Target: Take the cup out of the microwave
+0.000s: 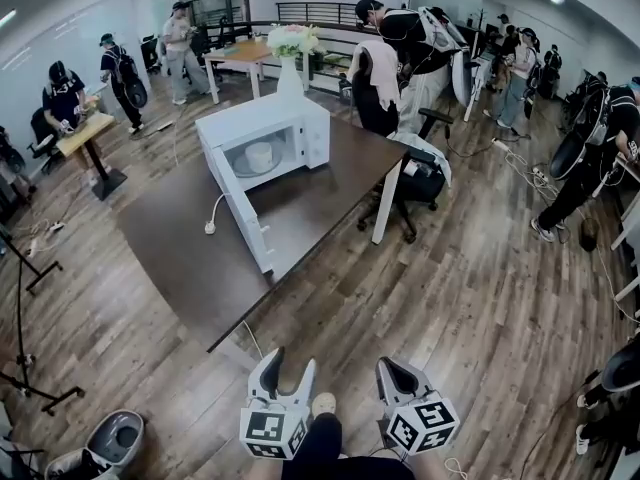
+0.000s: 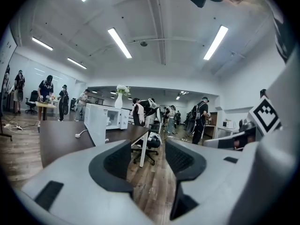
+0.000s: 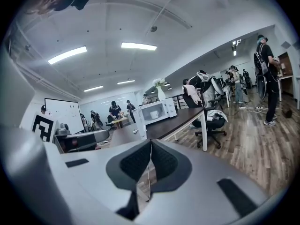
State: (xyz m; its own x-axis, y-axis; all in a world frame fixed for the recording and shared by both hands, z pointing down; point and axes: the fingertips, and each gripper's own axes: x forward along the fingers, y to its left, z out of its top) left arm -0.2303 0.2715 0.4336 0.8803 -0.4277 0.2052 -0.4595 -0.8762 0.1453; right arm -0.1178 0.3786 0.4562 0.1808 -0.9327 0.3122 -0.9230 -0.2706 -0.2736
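On the desk [image 1: 180, 238] the microwave [image 1: 300, 133] stands towards the far edge. Its door [image 1: 245, 218] is swung wide open on the left of the cavity and reaches back along the desk towards the near corner. The cup [image 1: 259, 155] is inside the cavity, white and, as far as we can tell, upright on the turntable, so its long axis is vertical.

We hold both grippers over the floor, off the desk's near corner and well apart from the microwave. The left gripper [image 1: 290, 363] has its jaws partly apart, with only floorboards showing between the pads. The right gripper [image 1: 395, 373] has its jaws pressed together on nothing.

The cup lies straight ahead and slightly left of both. We judge the left gripper the nearer, and it is already open enough to start a grasp. The reach will probably have to run just right of the door's inner face. The jaws would then meet the cup's sides level, across its upright axis.
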